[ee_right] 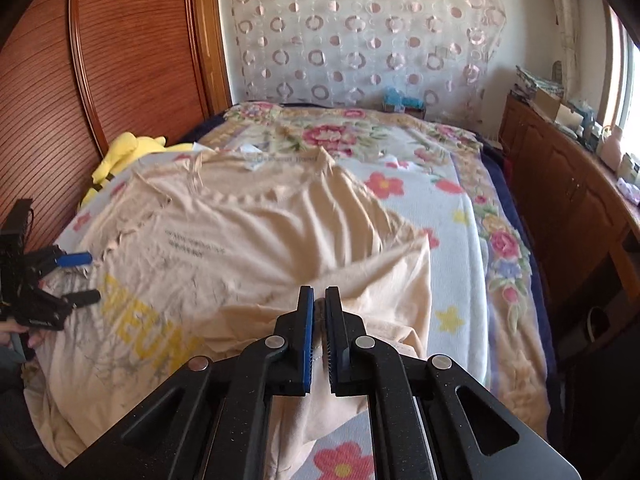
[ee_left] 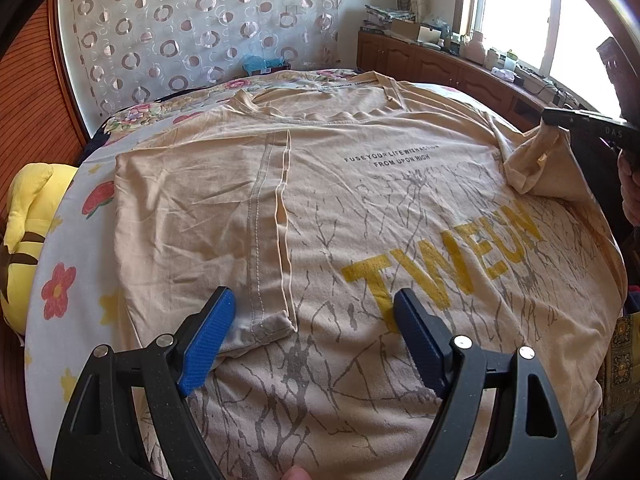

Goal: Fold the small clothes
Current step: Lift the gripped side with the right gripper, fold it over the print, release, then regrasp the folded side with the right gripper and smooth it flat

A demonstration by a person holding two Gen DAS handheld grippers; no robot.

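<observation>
T-shirt (ee_right: 224,240) print blurred in right wrist view, small text unreadable; its near hem cut off by frame edge; cabinet-top clutter (ee_left: 424,32) too small to ID

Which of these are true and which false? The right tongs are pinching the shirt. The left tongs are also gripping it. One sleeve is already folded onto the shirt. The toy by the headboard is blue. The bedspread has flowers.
1. The right tongs are pinching the shirt: true; beige cloth sits between the closed pads.
2. The left tongs are gripping it too: false; they stand open above the shirt, holding nothing.
3. One sleeve is already folded onto the shirt: true.
4. The plush toy by the headboard is blue: false; it is yellow.
5. The bedspread has flowers: true.
</observation>
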